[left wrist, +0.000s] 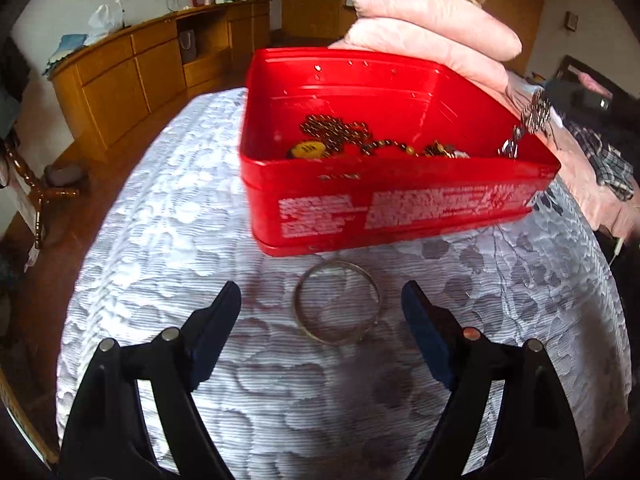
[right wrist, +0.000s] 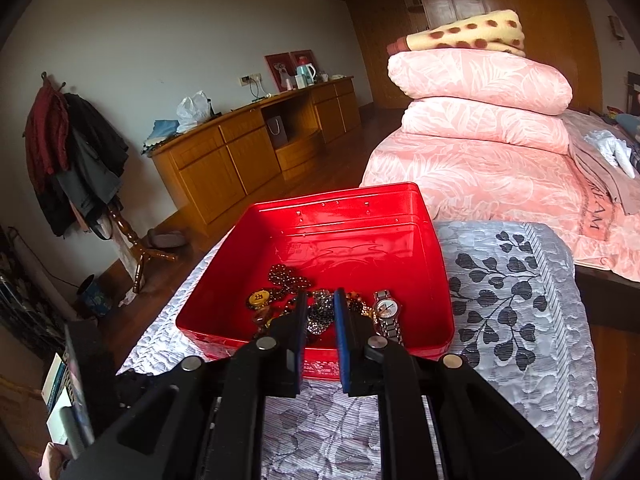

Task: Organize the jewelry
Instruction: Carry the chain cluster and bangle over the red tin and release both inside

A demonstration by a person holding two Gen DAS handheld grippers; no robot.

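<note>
A red tin box (left wrist: pixel 360 196) stands on a white patterned cover and holds a brown bead string (left wrist: pixel 336 130), a yellow charm (left wrist: pixel 310 149) and other pieces. A silver bangle (left wrist: pixel 337 303) lies on the cover just in front of the box. My left gripper (left wrist: pixel 322 304) is open, its fingers on either side of the bangle. In the right wrist view the box (right wrist: pixel 224 304) also holds a silver watch (right wrist: pixel 387 312). My right gripper (right wrist: pixel 320 300) hangs over the box's near edge, jaws narrowly apart around a dark beaded chain (right wrist: pixel 320 314); a dangling chain (left wrist: pixel 534 120) shows in the left view.
Folded pink quilts (right wrist: pixel 480 100) with a spotted blanket (right wrist: pixel 472 34) lie on the bed behind the box. A wooden sideboard (right wrist: pixel 248 148) stands along the far wall, and a coat rack (right wrist: pixel 80 160) is at the left. Wooden floor surrounds the covered surface.
</note>
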